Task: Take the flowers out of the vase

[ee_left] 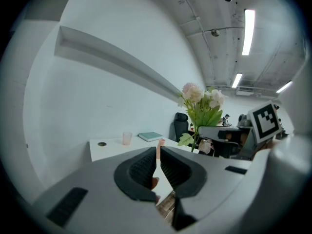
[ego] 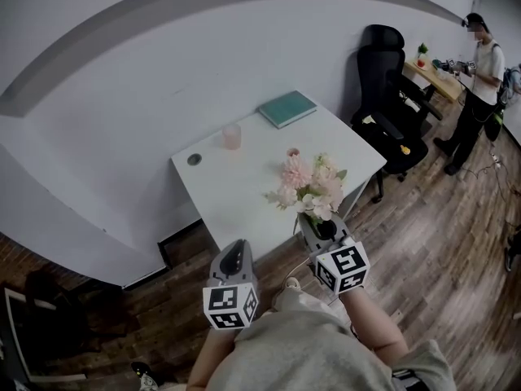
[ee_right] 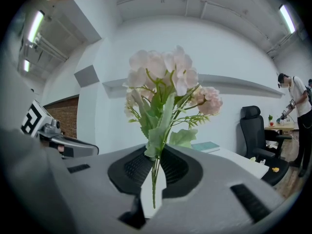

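A bunch of pale pink and white flowers with green leaves hangs over the table's near right corner. My right gripper is shut on its stems. In the right gripper view the blooms stand upright above the jaws, and the thin green stems run down between the pads of the right gripper. A small pink vase stands alone on the white table, beyond the flowers. My left gripper hovers off the table's front edge, its jaws almost together with nothing between them. Past the left gripper, the vase shows.
A pink cup, a green book and a round cable hole are on the far half of the table. A black office chair stands to the right, with a person by a desk beyond it.
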The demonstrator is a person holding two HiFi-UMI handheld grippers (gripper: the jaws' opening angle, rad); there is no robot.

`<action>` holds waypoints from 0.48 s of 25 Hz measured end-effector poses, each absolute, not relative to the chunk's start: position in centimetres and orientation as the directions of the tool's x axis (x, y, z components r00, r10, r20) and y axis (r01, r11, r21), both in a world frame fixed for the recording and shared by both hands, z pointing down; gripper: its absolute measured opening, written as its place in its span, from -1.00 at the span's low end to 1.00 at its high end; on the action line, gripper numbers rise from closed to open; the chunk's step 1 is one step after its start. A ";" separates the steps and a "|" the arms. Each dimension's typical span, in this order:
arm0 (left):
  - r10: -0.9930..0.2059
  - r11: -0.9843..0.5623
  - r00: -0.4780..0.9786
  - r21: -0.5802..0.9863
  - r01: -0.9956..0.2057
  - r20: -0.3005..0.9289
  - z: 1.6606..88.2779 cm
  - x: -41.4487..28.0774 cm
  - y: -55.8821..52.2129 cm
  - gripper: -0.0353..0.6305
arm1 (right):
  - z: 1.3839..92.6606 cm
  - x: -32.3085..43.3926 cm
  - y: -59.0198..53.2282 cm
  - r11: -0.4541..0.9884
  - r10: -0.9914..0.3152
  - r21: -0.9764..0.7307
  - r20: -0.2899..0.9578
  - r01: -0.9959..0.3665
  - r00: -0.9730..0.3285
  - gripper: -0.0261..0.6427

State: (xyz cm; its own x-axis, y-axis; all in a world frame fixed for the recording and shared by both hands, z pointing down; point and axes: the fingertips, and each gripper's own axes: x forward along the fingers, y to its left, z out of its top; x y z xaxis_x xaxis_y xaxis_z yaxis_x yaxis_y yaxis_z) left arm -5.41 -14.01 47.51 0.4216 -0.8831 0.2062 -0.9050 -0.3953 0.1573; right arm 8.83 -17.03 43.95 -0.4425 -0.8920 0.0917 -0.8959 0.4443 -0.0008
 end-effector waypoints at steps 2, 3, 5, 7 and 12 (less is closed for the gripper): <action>-0.883 -0.393 0.420 0.159 -0.905 0.209 47.2 -5.3 -14.7 -0.82 | 44.0 8.9 -17.1 0.446 -0.890 -0.021 0.098 -0.895 -0.446 -0.79; -0.883 -0.393 0.421 0.160 -0.905 0.210 47.2 -5.4 -14.9 -0.82 | 44.1 8.8 -17.1 0.447 -0.889 -0.028 0.102 -0.894 -0.447 -0.79; -0.882 -0.395 0.422 0.161 -0.905 0.211 47.1 -5.4 -15.2 -0.82 | 44.4 8.7 -17.0 0.449 -0.886 -0.038 0.109 -0.893 -0.451 -0.79; -0.880 -0.396 0.424 0.161 -0.904 0.213 47.1 -5.2 -15.4 -0.82 | 44.7 8.6 -16.9 0.452 -0.884 -0.046 0.115 -0.891 -0.454 -0.79; -0.877 -0.400 0.428 0.162 -0.902 0.218 47.2 -4.8 -15.6 -0.82 | 44.9 8.6 -16.7 0.459 -0.878 -0.058 0.120 -0.887 -0.463 -0.79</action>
State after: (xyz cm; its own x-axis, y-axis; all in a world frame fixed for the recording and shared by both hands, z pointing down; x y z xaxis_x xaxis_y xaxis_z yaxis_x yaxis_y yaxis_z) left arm -4.78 -15.58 47.18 0.4283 -0.8771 0.2176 -0.9020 -0.4002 0.1621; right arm 8.60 -16.72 44.90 -0.4625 -0.8784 0.1203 -0.8866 0.4589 -0.0581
